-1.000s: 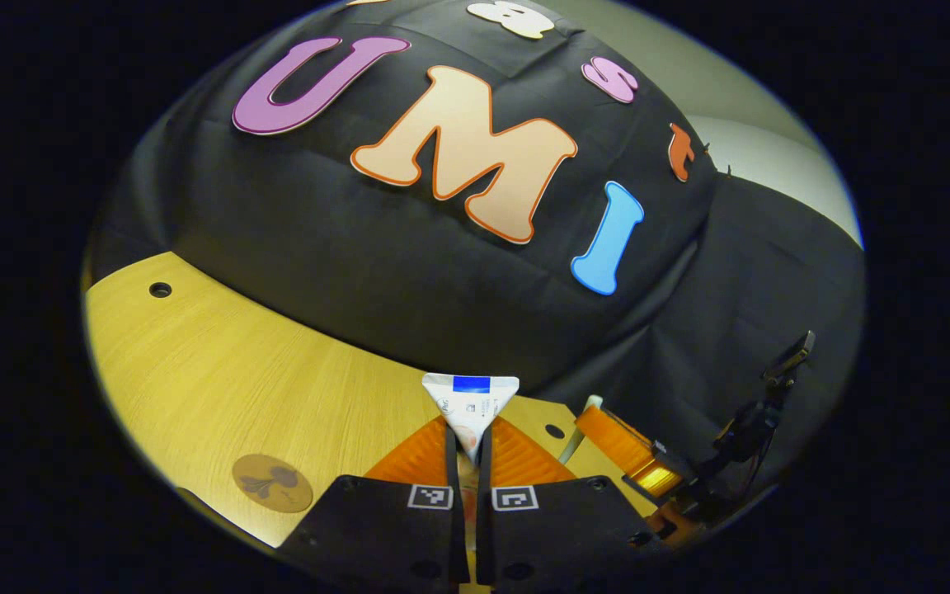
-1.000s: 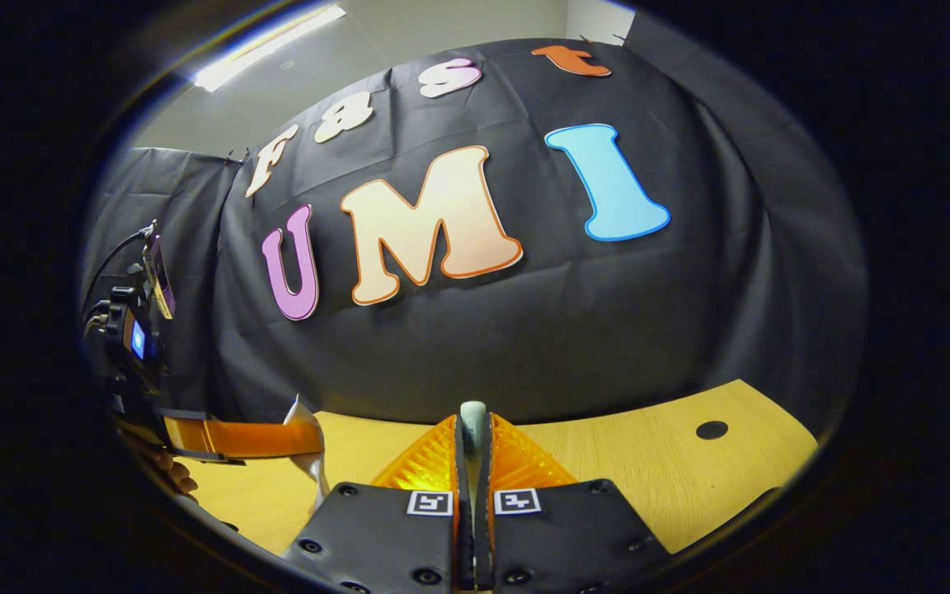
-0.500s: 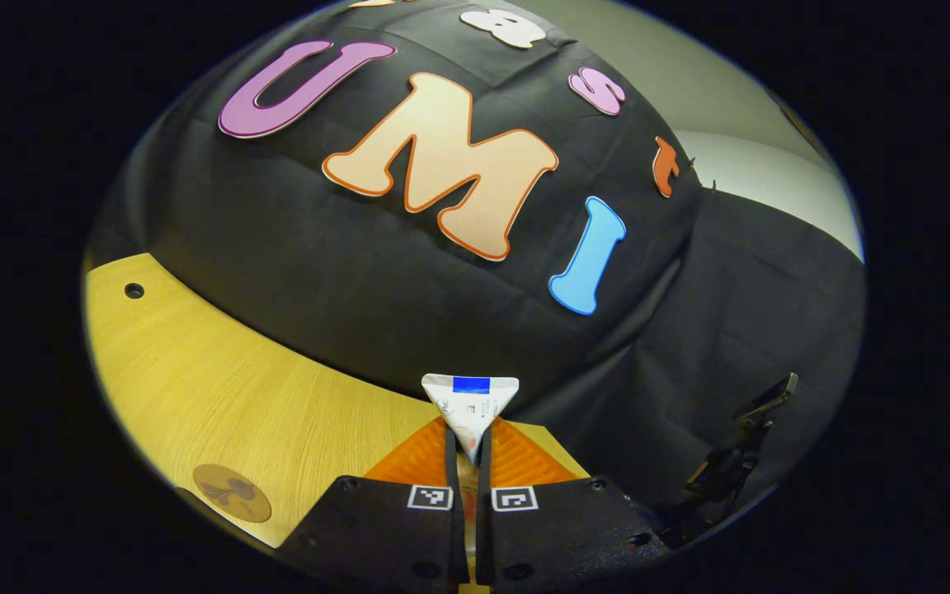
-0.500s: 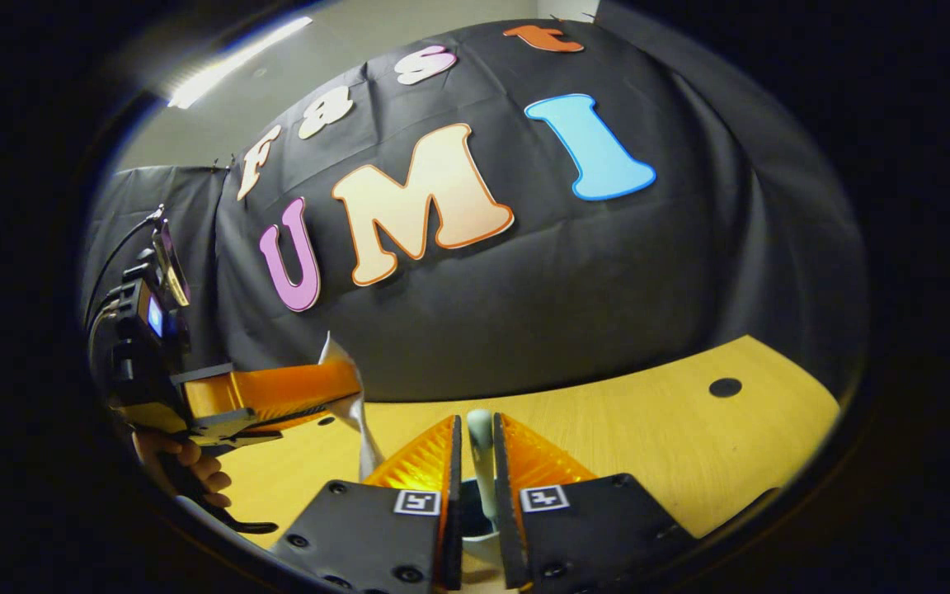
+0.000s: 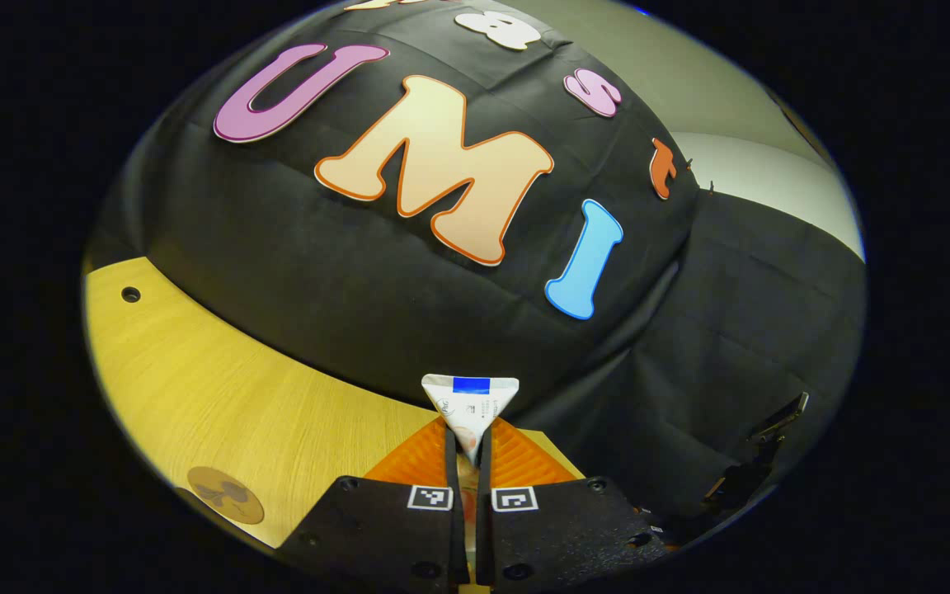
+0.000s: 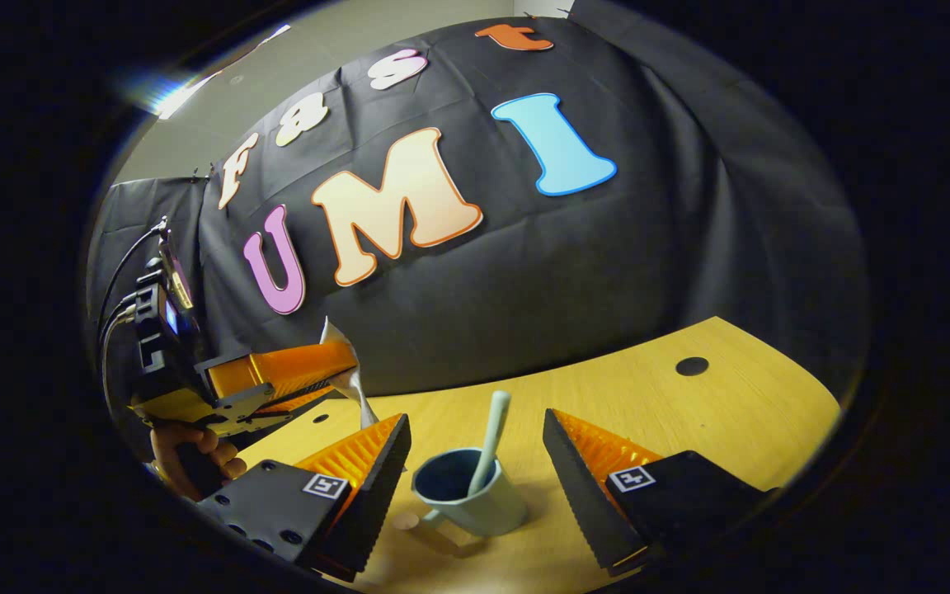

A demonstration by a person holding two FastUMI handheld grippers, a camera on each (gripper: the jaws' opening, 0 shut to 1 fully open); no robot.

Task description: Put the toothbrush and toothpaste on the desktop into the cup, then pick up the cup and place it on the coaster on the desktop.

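Observation:
In the right gripper view a pale blue-green cup (image 6: 468,499) stands on the wooden desktop (image 6: 673,429) with the toothbrush (image 6: 487,441) leaning upright inside it. My right gripper (image 6: 475,450) is open, its fingers wide apart on either side of the cup and touching neither cup nor brush. In the left gripper view my left gripper (image 5: 467,441) is shut on the white toothpaste tube (image 5: 469,406), whose flat crimped end sticks up between the fingers. The same left gripper (image 6: 281,381) with the tube (image 6: 347,384) hangs to the left of the cup. A round brown coaster (image 5: 225,506) lies at the lower left.
A person's hand (image 6: 186,458) holds the left gripper at the left of the right gripper view. The desktop (image 5: 219,396) has small round holes (image 6: 692,366) and ends against the black cloth wall. Part of the right gripper's body (image 5: 759,462) shows at the lower right of the left gripper view.
My right gripper has opened and let go of the toothbrush, which now stands in the cup, and has drawn back. The left gripper, still holding the tube, shifted slightly.

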